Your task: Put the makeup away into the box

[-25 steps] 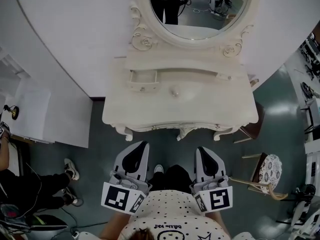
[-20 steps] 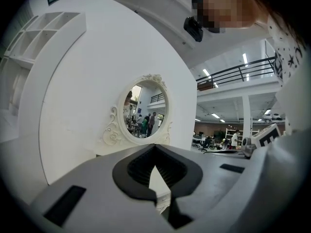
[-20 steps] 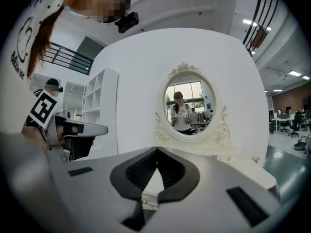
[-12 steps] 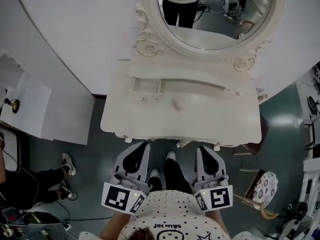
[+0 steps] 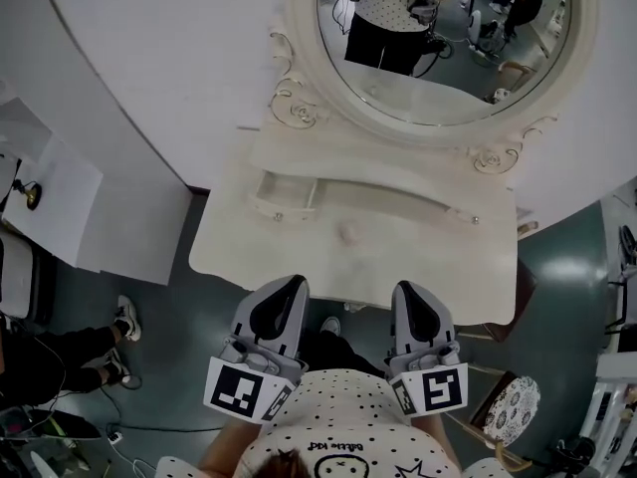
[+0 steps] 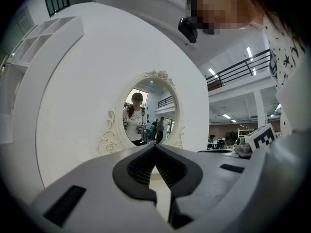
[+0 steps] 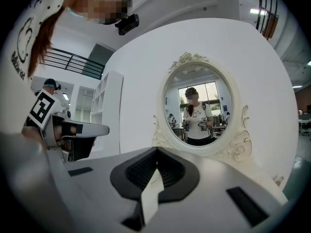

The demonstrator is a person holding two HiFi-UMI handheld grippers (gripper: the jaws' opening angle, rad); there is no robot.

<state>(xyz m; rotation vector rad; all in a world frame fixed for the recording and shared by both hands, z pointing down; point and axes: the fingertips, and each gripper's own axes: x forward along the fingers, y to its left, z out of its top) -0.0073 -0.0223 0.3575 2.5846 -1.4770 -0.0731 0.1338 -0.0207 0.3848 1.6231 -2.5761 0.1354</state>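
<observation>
Mirror stands at the far edge of the surface. Small drawer sits far left on it, below the mirror. Left gripper and right gripper are side by side over its near edge. Chair is on the floor, near right.

Jaws together, hand-held gripper faces oval mirror.

one dressing table, one mirror, two grippers

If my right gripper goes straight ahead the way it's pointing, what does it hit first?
The right gripper would probably meet the oval mirror's carved frame, low down, at the back of the white dressing table; depth is hard to judge.
</observation>
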